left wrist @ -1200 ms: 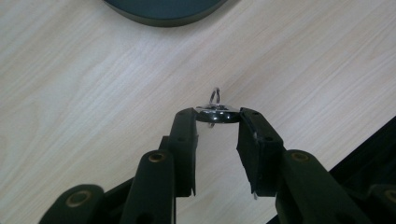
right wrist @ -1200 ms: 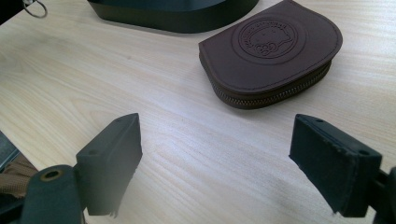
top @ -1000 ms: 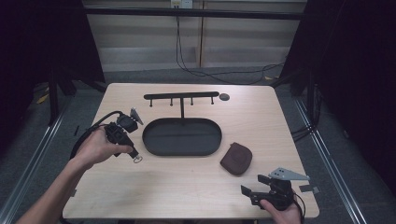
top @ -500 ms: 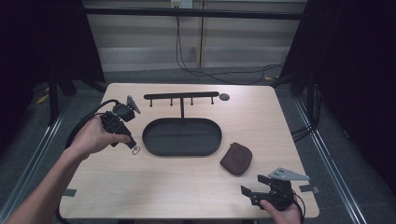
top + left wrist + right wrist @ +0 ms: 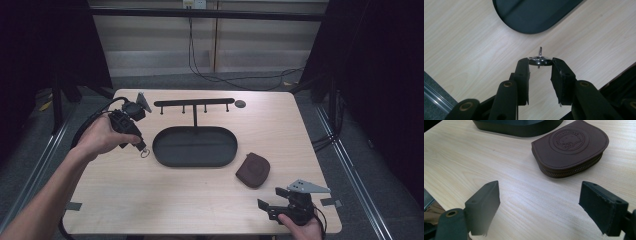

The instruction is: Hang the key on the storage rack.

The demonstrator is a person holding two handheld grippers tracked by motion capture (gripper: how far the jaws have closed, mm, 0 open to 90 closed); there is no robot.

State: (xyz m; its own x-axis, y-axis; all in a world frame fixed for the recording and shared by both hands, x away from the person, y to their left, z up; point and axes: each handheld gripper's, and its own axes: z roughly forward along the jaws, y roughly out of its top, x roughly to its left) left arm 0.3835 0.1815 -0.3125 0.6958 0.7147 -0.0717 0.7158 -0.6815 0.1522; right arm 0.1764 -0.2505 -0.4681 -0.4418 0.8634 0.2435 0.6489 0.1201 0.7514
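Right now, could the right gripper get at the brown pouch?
Probably yes. The right gripper has its jaws wide open and pointed at the brown pouch, with bare table between them. The left gripper is busy far off, holding a small metal ring.

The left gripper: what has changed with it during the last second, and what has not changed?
The left gripper, shut on a small metal ring, moved away from the person along the dark oval tray, toward the hook rack. The right gripper, open, the brown pouch and the tray stayed put.
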